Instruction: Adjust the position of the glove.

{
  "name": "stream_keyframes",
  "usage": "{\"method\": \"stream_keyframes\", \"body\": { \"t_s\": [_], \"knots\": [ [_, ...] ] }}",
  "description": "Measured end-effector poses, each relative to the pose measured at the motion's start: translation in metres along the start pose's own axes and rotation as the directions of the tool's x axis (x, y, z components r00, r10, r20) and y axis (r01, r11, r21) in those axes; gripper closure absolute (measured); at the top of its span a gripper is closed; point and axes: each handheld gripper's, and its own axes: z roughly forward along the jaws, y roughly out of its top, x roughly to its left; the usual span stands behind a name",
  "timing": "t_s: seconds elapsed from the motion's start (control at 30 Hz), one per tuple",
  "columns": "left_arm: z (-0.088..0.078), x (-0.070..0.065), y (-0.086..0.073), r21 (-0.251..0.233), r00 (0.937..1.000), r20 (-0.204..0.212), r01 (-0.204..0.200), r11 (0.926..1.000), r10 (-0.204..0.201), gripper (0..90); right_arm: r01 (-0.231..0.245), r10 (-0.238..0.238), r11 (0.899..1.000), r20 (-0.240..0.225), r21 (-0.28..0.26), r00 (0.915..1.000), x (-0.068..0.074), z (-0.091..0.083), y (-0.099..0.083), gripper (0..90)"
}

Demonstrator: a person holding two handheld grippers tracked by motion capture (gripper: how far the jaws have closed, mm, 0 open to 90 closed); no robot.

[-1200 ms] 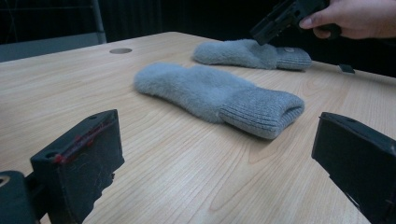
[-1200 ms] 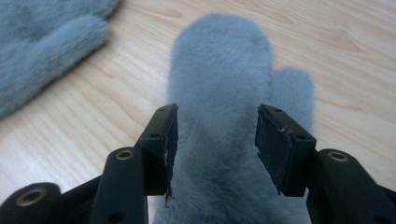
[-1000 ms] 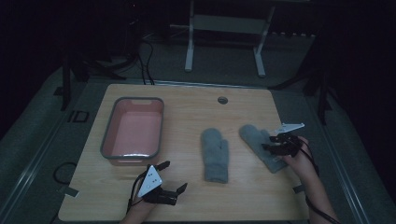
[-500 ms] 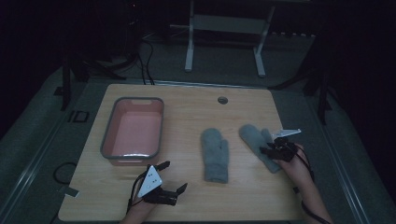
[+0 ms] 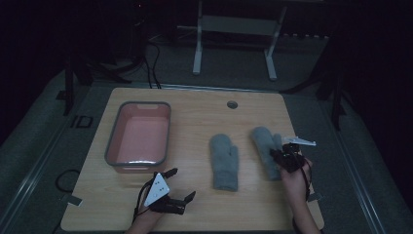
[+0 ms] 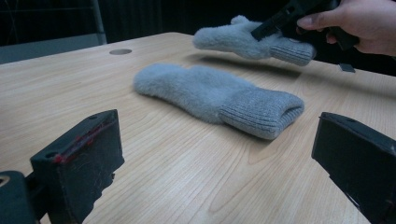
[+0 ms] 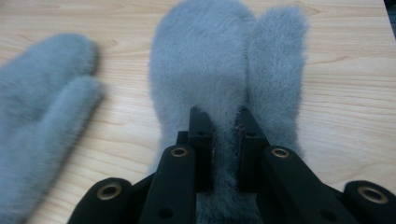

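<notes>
Right gripper (image 7: 223, 126): clamping the right mitten (image 7: 219, 60), jaws having just been closing on it.
Left gripper (image 5: 170, 192): waiting, jaws wide.
Remaining: both mittens going into the bin (image 5: 113, 146), likely; left mitten (image 5: 224, 161) lying untouched.

Room dim, far side nearly black. Pale wooden counter (image 5: 195, 107) with round cable hole (image 5: 232, 104) near far edge. Grey floor (image 5: 44, 161) all round. White metal stand (image 5: 234, 29) behind counter. Dark cables (image 5: 151, 58) trailing across floor at far left.
</notes>
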Motion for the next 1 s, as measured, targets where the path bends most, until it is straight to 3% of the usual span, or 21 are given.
{"method": "stream_keyframes", "body": {
  "t_s": [0.17,0.33,0.47,0.57,0.67,0.83,0.93,1.0],
  "knots": [
    [0.0,-0.001,0.001,-0.003,1.0,-0.003,0.0,1.0,0.0,2.2,-0.084,0.084,0.996,-0.008,-0.017,0.9965,0.025,-0.004,0.002,80.6],
    [-0.001,-0.003,0.002,-0.009,0.9999,0.006,-0.009,0.9999,0.009,2.2,-0.095,0.096,0.995,0.009,-0.028,0.9954,0.048,-0.003,0.002,80.6],
    [-0.001,-0.005,0.004,-0.014,0.9998,0.008,-0.016,0.9998,0.016,2.2,-0.127,0.127,0.991,-0.011,-0.037,0.9919,0.059,-0.006,0.003,80.6],
    [0.0,-0.007,0.006,-0.014,0.9999,0.008,-0.013,0.9998,0.013,2.1,-0.174,0.172,0.984,-0.031,-0.044,0.9846,0.074,-0.008,0.003,80.6],
    [-0.001,-0.009,0.008,-0.022,0.9999,0.009,-0.012,0.9997,0.012,2.1,-0.181,0.179,0.982,-0.036,-0.051,0.9831,0.087,-0.008,0.001,80.7],
    [-0.004,-0.012,0.012,-0.036,0.9995,0.011,-0.029,0.9989,0.03,2.2,-0.215,0.213,0.974,-0.03,-0.066,0.9765,0.097,-0.011,0.0,80.7],
    [-0.005,-0.014,0.016,-0.034,0.9951,-0.012,-0.099,0.9945,0.098,2.2,-0.229,0.226,0.971,-0.044,-0.07,0.9731,0.11,-0.012,-0.004,80.7],
    [-0.005,-0.016,0.018,-0.032,0.9882,-0.013,-0.153,0.9877,0.153,2.2,-0.216,0.214,0.974,-0.034,-0.063,0.9762,0.117,-0.009,-0.006,80.7]
  ]
}}
